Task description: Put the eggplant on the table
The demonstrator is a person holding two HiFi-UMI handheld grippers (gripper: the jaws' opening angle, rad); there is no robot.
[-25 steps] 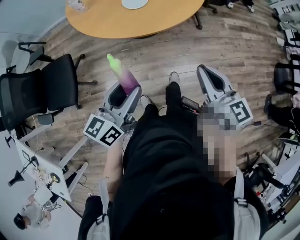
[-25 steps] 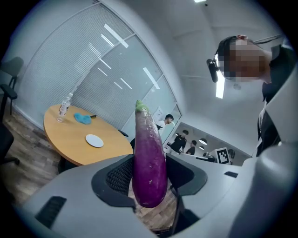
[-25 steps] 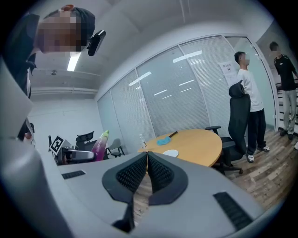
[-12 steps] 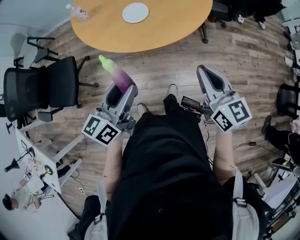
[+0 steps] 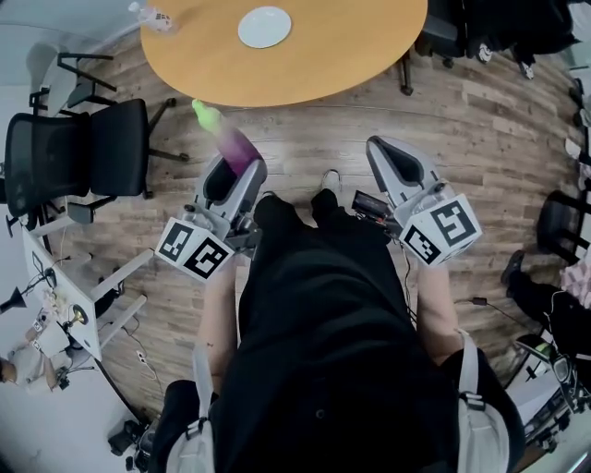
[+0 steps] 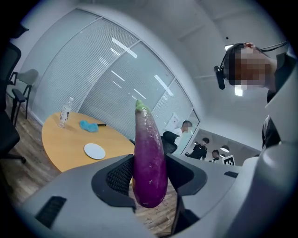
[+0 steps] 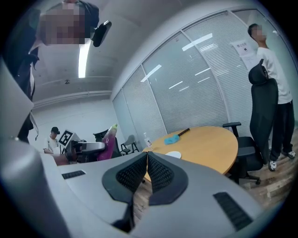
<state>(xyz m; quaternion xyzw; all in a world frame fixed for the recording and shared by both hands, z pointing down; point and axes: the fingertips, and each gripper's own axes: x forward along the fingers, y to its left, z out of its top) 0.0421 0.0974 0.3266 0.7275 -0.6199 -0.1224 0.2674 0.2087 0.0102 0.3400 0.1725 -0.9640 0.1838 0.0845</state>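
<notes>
I've got the eggplant (image 6: pixel 150 162) in the left gripper (image 5: pixel 233 175). The padded jaws are pinched on its fat purple lower end and the green stem pokes out beyond them. In the left gripper view it stands nearly upright in the middle of the frame, with only the rounded bottom below the pads. Most of its length sticks out above the grip.

My read is that it's fairly light but top-heavy in this hold. The skin looks glossy and smooth, so I'd expect it to be slippery, and the taper could let it slide out if I squeeze harder. It's probably firm with a little give, so it should bruise rather than break. A hold nearer the thick middle would be steadier.

In the head view the eggplant sits upper left of centre. The stem tip reaches toward the near edge of the round wooden table (image 5: pixel 332 65) but looks to be over the floor, not the tabletop. On the table are a white plate (image 5: pixel 264 26) and a water bottle (image 5: pixel 152 14), both near the top of the frame.

The right gripper (image 7: pixel 146 162) has its jaws pressed together on nothing, over on the right and well apart from the eggplant.
</notes>
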